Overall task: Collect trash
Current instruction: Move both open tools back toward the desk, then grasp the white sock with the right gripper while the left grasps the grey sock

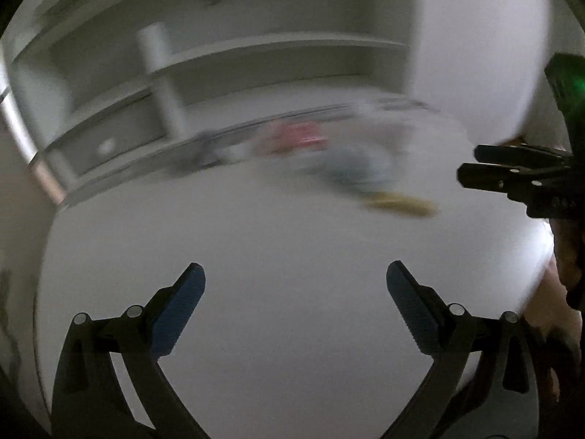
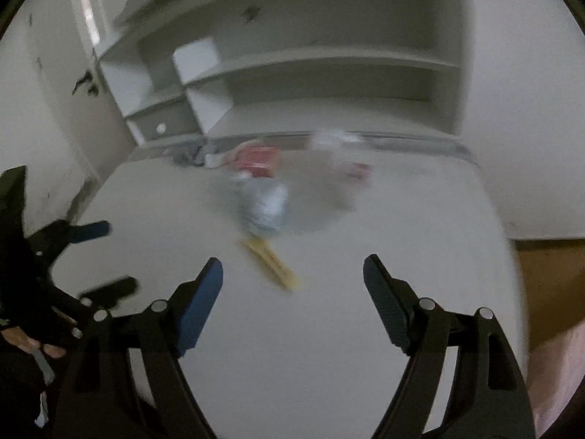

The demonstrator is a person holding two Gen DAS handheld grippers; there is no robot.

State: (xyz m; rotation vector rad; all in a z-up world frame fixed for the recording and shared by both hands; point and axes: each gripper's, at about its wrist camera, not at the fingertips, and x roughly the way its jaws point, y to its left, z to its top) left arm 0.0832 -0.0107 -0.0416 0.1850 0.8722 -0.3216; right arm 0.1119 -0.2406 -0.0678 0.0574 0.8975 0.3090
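Observation:
Both views are motion-blurred. On the white table lies a small heap of trash: a red packet, a crumpled bluish-white piece and a flat yellow strip. My left gripper hangs open above bare tabletop, short of the heap, with nothing between its fingers. The right gripper shows at that view's right edge. In the right wrist view my right gripper is open and empty, just short of the yellow strip, bluish-white piece and red packet. The left gripper is at the left.
White shelves with a small drawer stand behind the table. A blurred clear plastic sheet and a small red scrap lie beside the heap. A brown surface shows past the table's right edge. A hand holds the left gripper.

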